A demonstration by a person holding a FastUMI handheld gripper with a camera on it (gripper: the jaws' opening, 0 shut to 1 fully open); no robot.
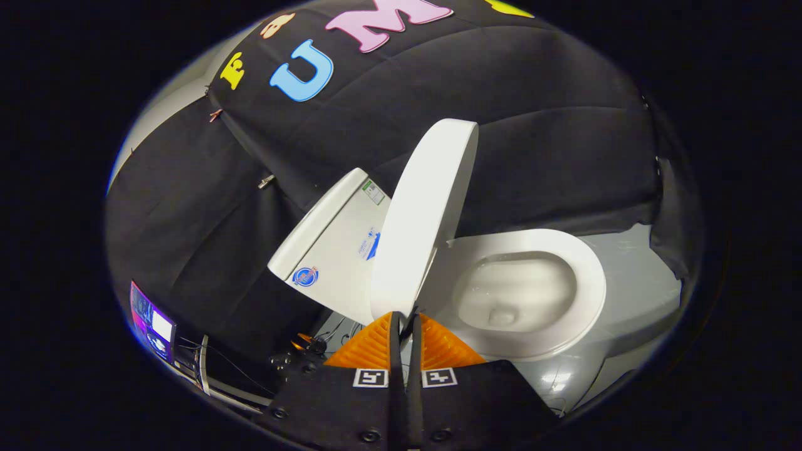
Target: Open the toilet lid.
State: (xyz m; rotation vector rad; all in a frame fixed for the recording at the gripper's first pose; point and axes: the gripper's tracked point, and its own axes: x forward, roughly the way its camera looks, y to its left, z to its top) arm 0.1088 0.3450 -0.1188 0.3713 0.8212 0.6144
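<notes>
The lid is already swung well up off the seat, standing nearly on edge between the tank and the open bowl, so the lifting step looks close to finished. The tool has its two orange fingers drawn almost together with only a thin gap, and the lid's lower rim sits right at their tips; whether they pinch that rim or merely push against it I cannot tell. The next move probably calls for easing the lid the rest of the way back until it leans on the tank, then letting go gently so it does not drop. The tool points forward and slightly up toward the lid, rolled noticeably to one side.
</notes>
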